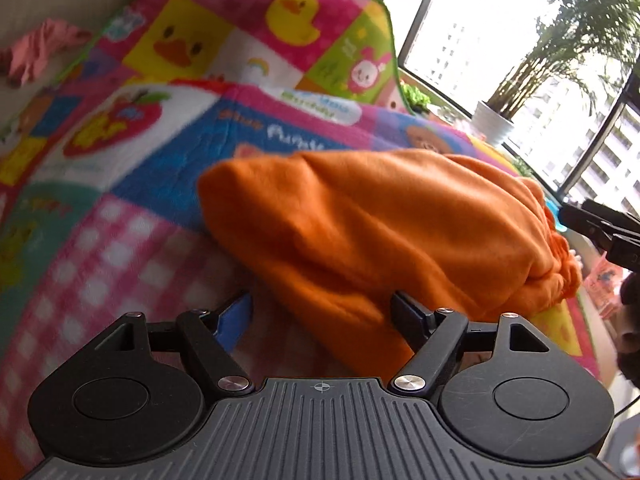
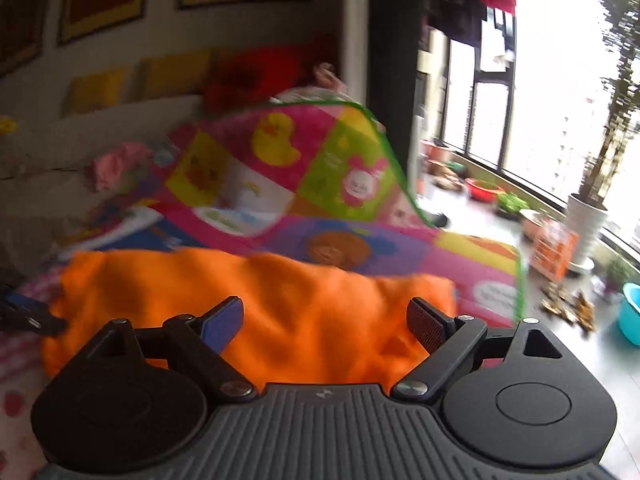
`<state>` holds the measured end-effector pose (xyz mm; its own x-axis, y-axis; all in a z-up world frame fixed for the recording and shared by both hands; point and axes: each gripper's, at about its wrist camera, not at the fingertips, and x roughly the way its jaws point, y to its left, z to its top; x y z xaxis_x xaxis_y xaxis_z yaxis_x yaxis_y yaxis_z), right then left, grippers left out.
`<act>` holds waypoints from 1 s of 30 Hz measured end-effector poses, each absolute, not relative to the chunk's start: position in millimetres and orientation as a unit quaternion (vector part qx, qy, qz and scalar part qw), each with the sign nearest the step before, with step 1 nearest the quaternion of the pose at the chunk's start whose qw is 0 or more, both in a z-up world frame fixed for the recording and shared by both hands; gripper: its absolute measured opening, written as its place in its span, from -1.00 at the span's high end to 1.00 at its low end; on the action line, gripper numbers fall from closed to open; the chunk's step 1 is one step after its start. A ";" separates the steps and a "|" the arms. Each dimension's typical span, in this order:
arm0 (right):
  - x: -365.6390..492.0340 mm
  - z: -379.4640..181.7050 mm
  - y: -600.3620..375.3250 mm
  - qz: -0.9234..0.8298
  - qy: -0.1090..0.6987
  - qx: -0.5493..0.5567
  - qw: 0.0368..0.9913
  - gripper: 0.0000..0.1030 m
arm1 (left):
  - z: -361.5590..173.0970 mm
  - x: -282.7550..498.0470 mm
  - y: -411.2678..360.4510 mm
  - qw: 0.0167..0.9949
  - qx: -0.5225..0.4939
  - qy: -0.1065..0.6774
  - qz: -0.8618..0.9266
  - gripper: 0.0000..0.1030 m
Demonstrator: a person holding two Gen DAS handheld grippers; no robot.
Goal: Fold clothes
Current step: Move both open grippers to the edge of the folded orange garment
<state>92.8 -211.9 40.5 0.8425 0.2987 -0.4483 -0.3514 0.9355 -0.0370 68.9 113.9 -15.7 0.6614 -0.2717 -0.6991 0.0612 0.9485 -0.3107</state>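
An orange garment (image 1: 384,232) lies bunched on a colourful cartoon blanket (image 1: 160,128). My left gripper (image 1: 324,316) is open, its fingers standing either side of the garment's near edge. The right gripper shows at the right edge of the left wrist view (image 1: 596,228). In the right wrist view the orange garment (image 2: 248,304) lies spread across, and my right gripper (image 2: 326,322) is open just above its near edge. The left gripper's tip shows at the left edge (image 2: 28,314) by the garment's end.
A pink garment (image 1: 44,50) lies on the sofa beyond the blanket, also in the right wrist view (image 2: 116,164). Windows, a white plant pot (image 2: 584,224), a red bowl (image 2: 484,192), a blue basin (image 2: 632,316) and an orange crate (image 2: 554,252) stand to the right.
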 end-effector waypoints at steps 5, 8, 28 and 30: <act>109.4 7.6 -160.5 0.209 0.287 -0.124 0.927 -0.75 | -20.4 73.2 124.9 0.887 -0.196 0.401 -0.114 -0.57; 105.0 -7.0 -148.3 0.191 0.275 -0.170 0.927 -0.83 | -23.2 77.3 127.5 0.877 -0.229 0.402 -0.133 -0.58; 66.6 -17.2 -32.0 0.322 0.224 -0.243 0.887 -0.55 | 18.4 94.0 126.9 0.888 -0.250 0.344 -0.175 -0.66; 75.1 -14.6 -38.8 0.315 0.240 -0.205 0.895 -0.34 | 25.1 90.2 133.4 0.896 -0.246 0.332 -0.165 -0.71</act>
